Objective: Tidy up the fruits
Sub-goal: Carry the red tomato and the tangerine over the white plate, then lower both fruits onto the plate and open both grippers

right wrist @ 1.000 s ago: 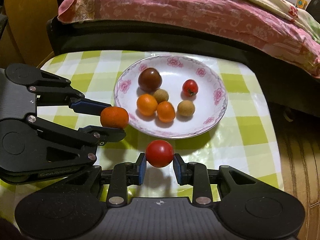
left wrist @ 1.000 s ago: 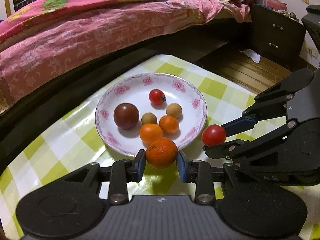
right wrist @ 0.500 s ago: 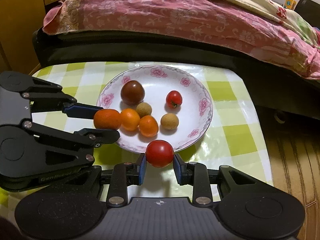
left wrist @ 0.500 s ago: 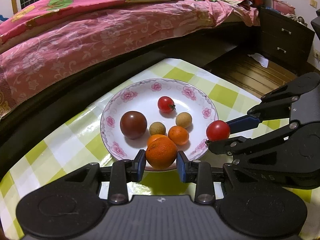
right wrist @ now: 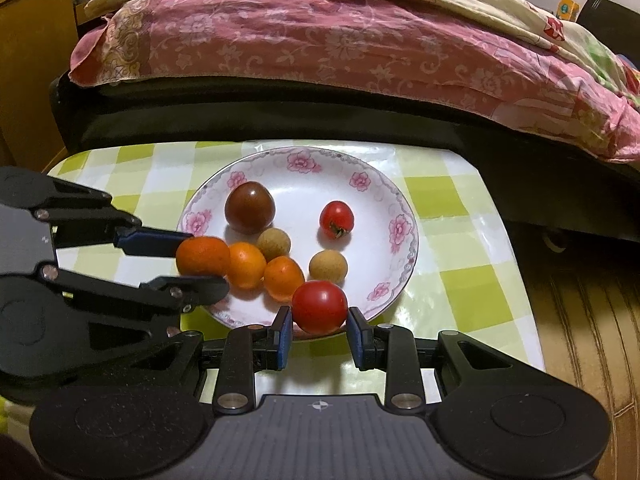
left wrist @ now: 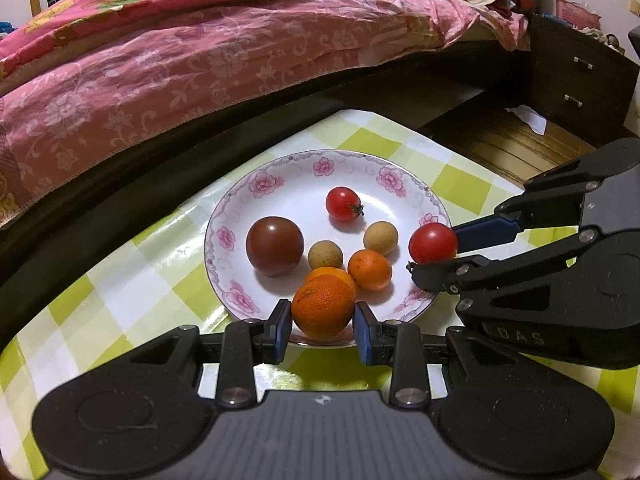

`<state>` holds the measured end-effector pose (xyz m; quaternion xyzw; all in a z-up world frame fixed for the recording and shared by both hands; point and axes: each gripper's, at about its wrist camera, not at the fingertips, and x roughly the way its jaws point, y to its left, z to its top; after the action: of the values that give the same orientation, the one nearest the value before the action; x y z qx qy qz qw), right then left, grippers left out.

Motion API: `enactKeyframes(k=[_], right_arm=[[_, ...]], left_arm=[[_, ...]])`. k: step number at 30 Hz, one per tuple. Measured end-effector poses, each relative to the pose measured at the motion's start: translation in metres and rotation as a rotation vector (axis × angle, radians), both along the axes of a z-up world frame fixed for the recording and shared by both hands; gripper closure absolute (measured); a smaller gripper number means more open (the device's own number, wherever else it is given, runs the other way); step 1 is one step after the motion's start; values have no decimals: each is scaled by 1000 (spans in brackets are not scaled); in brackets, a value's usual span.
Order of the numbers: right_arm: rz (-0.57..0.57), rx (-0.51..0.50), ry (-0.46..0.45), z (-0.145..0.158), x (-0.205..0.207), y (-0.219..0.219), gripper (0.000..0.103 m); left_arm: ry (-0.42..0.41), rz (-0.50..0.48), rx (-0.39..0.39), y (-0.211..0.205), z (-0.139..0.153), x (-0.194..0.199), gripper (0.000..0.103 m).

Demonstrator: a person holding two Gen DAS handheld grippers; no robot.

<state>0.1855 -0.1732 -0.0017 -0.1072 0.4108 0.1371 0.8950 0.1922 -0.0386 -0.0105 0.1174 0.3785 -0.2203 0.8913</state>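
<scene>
Progress: six fruits already lie in the white shallow plate with pink flower rim [left wrist: 240, 300]; two more are carried over its near edge, so I judge the sorting close to done, with both releases left.
Left gripper [left wrist: 322, 322]: closed on a round orange mandarin with pitted skin [left wrist: 322, 306], blue pads pressed on either side of it.
Right gripper [right wrist: 319, 330]: closed on a smooth glossy red tomato [right wrist: 319, 306], held the same way.
Mandarin position: between the left gripper's fingers, over the plate's near rim; in the right wrist view it sits just beside a smaller orange fruit [right wrist: 245, 265] in the plate, contact unclear.
Tomato position: between the right gripper's fingers, over the plate's near rim, just in front of another small orange fruit [right wrist: 283, 278].
Ahead of the left gripper: a dark brownish-red tomato [left wrist: 274, 246], two tan round longan-like fruits [left wrist: 325, 254] [left wrist: 380, 238], and a small red cherry tomato with green stem [left wrist: 343, 203] farthest off.
Fruit condition: all look whole, no bruises visible; the skins of both tomatoes in the plate shine under the light.
Tabletop: green-and-white checked glossy cloth [right wrist: 452, 248]; no other loose fruit shows on it.
Beyond the plate: bed with pink floral quilt [left wrist: 200, 52].
Left to do: set both fruits down inside the rim, where free space lies on the far side.
</scene>
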Motion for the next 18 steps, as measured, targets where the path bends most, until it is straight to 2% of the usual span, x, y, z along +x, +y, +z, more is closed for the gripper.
enactKeyframes(k=[18], right_arm=[[-11, 35, -28, -9, 12, -2, 78]], left_arm=[[6, 37, -6, 1, -8, 13, 63]])
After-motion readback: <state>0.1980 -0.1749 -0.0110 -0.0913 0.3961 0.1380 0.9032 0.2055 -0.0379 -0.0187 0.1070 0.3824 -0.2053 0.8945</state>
